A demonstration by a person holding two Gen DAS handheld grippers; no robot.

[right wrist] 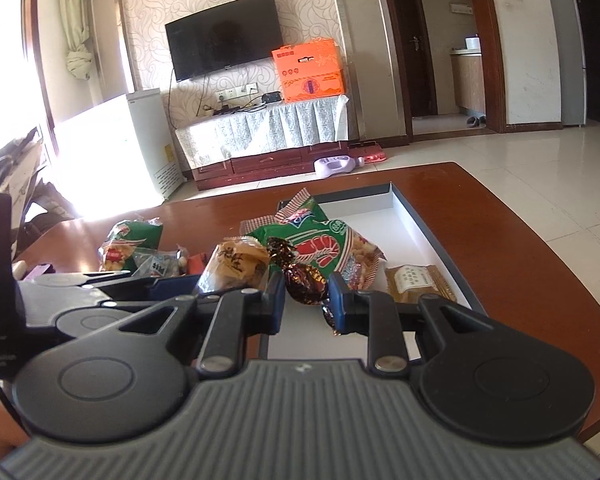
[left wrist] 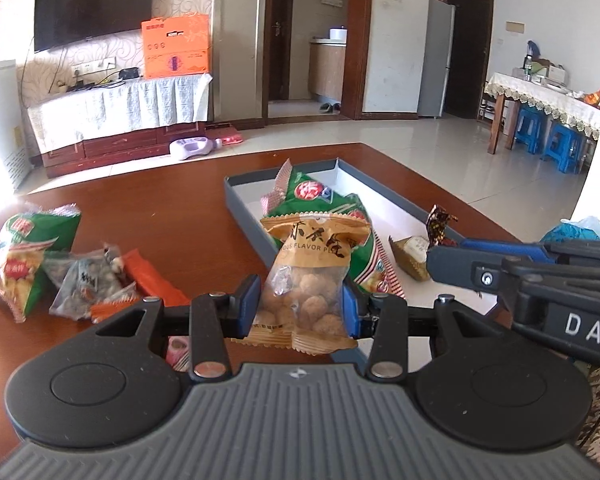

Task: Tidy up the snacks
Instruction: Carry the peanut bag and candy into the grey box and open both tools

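- Left wrist view: left gripper [left wrist: 300,304] jaws clamp the peanut packet [left wrist: 306,276] above the tray's [left wrist: 240,204] near end.
- Right gripper [right wrist: 306,298] jaws pinch a foil candy [right wrist: 306,282]; its slick wrapper may slip.
- The two grippers are close and could collide.

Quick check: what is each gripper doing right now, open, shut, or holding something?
Left gripper: shut on the yellow peanut packet.
Right gripper: shut on the dark foil-wrapped candy.

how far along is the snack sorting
Partly done. The tray already holds a green shrimp-chip bag and a gold biscuit pack. In hand: the left claw grips a peanut pouch, the right claw a brown candy. Left on the table: a green bag, grey packet and orange packet.
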